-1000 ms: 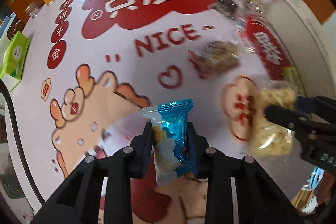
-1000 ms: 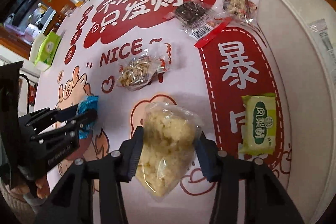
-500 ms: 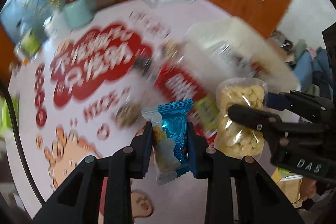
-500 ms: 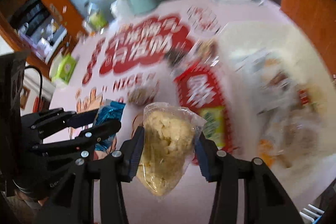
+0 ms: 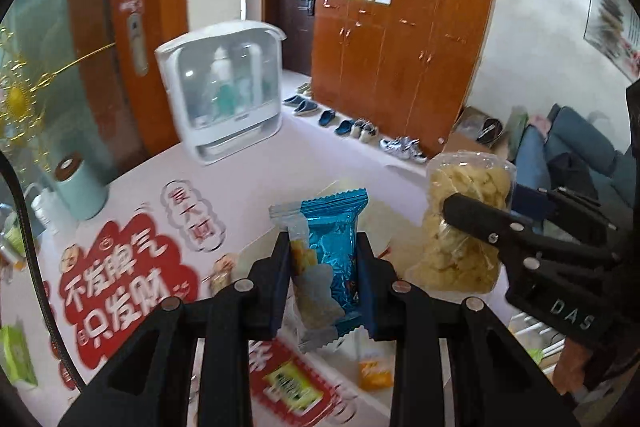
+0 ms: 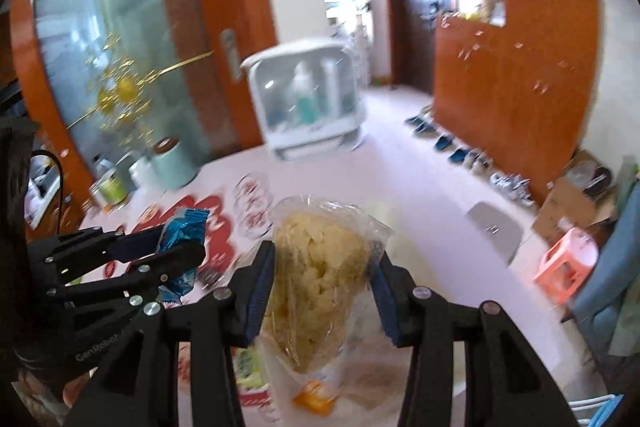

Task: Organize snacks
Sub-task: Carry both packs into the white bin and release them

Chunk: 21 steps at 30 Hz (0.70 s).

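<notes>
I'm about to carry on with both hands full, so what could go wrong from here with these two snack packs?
1. The right gripper pinches the clear bag of yellow puffs around its soft middle, so it may crush the snack or let the bag slip.
2. The left gripper holds the blue packet close beside the right one, so they could bump.
3. Both views are motion-blurred; a fast swing could shake a pack loose over the table.

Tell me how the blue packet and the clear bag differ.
The blue packet is shiny foil with a clear strip; the clear bag is see-through all over, showing pale yellow puffs. The packet is slimmer; the bag bulges wider. The left gripper holds the packet, the right gripper the bag. Both are sealed snacks held upright above the table.
</notes>
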Available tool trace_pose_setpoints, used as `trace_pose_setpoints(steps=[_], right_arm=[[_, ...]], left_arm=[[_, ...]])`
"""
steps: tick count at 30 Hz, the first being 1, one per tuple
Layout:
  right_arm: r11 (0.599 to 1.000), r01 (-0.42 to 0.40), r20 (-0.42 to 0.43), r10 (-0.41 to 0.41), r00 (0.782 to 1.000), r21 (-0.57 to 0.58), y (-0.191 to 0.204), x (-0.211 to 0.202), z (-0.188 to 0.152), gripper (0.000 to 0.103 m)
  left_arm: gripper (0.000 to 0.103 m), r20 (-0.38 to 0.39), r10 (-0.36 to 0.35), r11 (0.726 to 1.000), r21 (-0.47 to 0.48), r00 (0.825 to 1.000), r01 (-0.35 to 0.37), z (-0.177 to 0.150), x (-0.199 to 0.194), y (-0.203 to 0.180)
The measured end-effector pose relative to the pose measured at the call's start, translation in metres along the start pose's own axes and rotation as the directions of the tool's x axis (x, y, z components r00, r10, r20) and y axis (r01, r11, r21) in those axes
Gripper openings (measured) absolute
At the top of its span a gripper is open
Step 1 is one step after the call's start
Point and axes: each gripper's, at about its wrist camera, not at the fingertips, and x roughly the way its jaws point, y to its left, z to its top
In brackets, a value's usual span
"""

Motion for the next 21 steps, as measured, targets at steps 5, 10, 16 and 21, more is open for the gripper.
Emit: trace_pose_setpoints(steps=[5, 10, 16, 21], right_arm=[[0.999, 0.035, 0.003, -0.035, 0.999, 0.026, -0.023, 0.013, 0.012, 0.047], [0.997, 0.065, -0.077, -0.061, 0.995, 0.042, -0.038, 0.043, 0.006, 0.057], [0.993, 0.041, -0.109, -0.029, 0.994, 0.112, -0.049, 0.054, -0.002, 0.066], [0.990, 0.025, -0.113, -0.010, 0.994, 0.139, -0.050, 0.054, -0.002, 0.066]], left_arm=[[0.029, -0.034, 0.004, 1.000, 0.015, 0.999, -0.003, 0.005, 0.032, -0.018], [0.099, -0.114, 0.035, 0.996, 0.083, 0.993, -0.026, -0.016, 0.062, -0.029], [0.099, -0.113, 0.121, 0.981, 0.165, 0.986, -0.102, -0.034, 0.065, -0.035], [0.099, -0.098, 0.134, 0.985, 0.123, 0.986, -0.122, -0.032, 0.051, -0.018]])
